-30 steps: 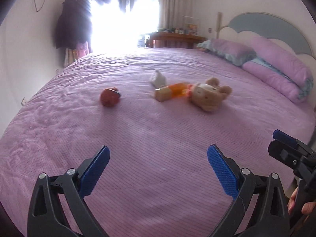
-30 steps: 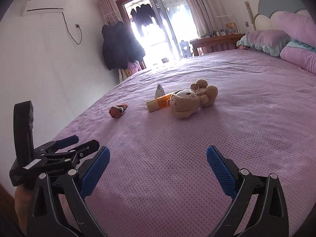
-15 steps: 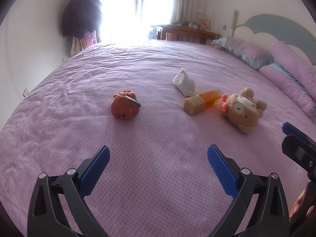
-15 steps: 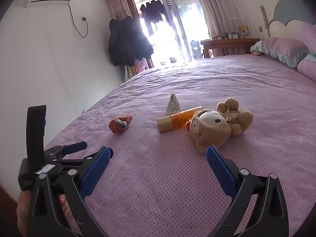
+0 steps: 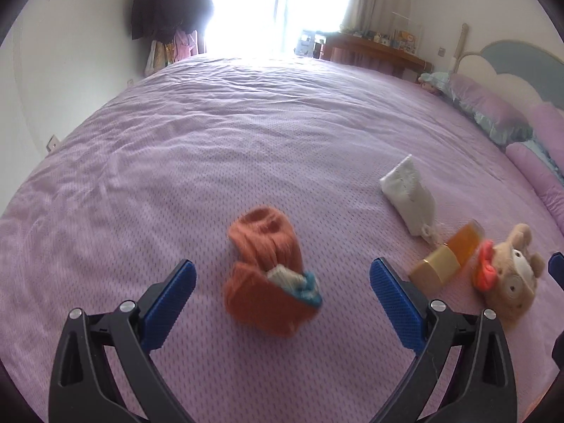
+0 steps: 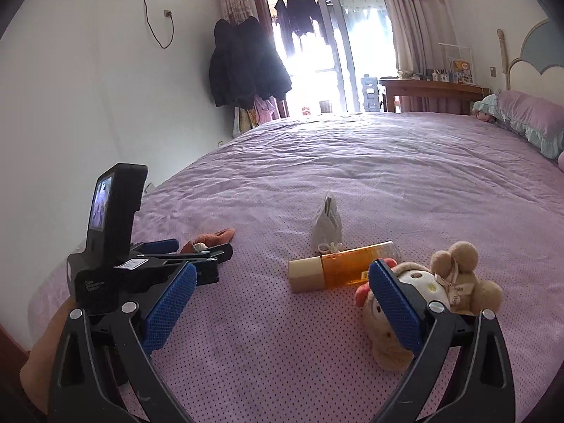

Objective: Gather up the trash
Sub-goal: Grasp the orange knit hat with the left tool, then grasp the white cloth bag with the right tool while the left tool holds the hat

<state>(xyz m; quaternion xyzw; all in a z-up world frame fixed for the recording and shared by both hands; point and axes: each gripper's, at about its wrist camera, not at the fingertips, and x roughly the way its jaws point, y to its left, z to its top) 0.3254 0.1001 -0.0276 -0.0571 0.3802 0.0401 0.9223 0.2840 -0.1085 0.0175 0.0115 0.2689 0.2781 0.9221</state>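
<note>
On the purple bed (image 5: pixel 246 134) lie an orange rolled-up cloth bundle (image 5: pixel 268 271), a white crumpled pouch (image 5: pixel 409 190), an orange bottle with a beige cap (image 5: pixel 447 257) and a small plush bear (image 5: pixel 507 282). My left gripper (image 5: pixel 282 299) is open, its jaws either side of the orange bundle, just short of it. My right gripper (image 6: pixel 282 303) is open and empty; the bottle (image 6: pixel 338 268) lies just beyond its jaws, and the plush bear (image 6: pixel 423 303) is by its right finger. The pouch (image 6: pixel 328 229) stands behind the bottle. The left gripper (image 6: pixel 169 257) shows at the left.
Purple pillows (image 5: pixel 493 116) and a headboard (image 5: pixel 518 67) are at the right. A wooden desk (image 6: pixel 433 95) stands beyond the bed. Dark coats (image 6: pixel 246 63) hang by the bright balcony door. A white wall (image 6: pixel 70 105) is left of the bed.
Both grippers have moved forward over the bed. The orange bundle now sits between the left jaws, and the bottle and bear are much closer to the right gripper.
</note>
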